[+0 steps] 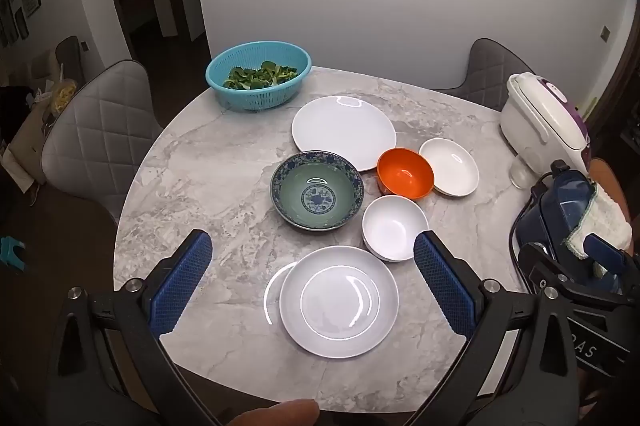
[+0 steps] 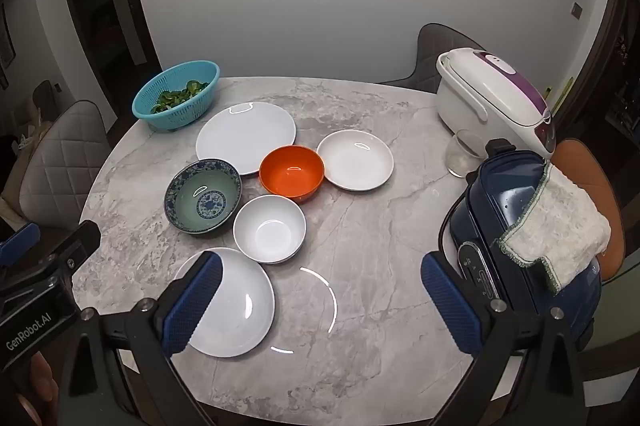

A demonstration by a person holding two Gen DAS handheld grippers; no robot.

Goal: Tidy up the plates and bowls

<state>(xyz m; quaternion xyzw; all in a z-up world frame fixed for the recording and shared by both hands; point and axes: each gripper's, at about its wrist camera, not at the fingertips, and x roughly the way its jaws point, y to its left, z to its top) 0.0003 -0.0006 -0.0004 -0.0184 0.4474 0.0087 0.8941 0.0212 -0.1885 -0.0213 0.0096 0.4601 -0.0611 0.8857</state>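
On the round marble table [image 1: 192, 186] lie a large white plate [image 1: 344, 132], a small white plate [image 1: 450, 166], a near white plate [image 1: 339, 301], an orange bowl [image 1: 405, 173], a white bowl [image 1: 394, 228] and a blue-patterned green bowl [image 1: 317, 196]. The same dishes show in the right wrist view: near plate [image 2: 240, 306], white bowl [image 2: 269, 228], orange bowl [image 2: 291, 171], patterned bowl [image 2: 203, 201], small plate [image 2: 355, 159], large plate [image 2: 246, 137]. My left gripper [image 1: 313, 268] is open above the near plate. My right gripper [image 2: 321, 290] is open over bare table, right of that plate.
A teal colander with greens [image 1: 258, 80] stands at the back left. A white rice cooker [image 2: 492, 98], a glass [image 2: 460, 154] and a blue appliance with a cloth on it [image 2: 528, 222] stand on the right. Grey chairs [image 1: 100, 130] surround the table.
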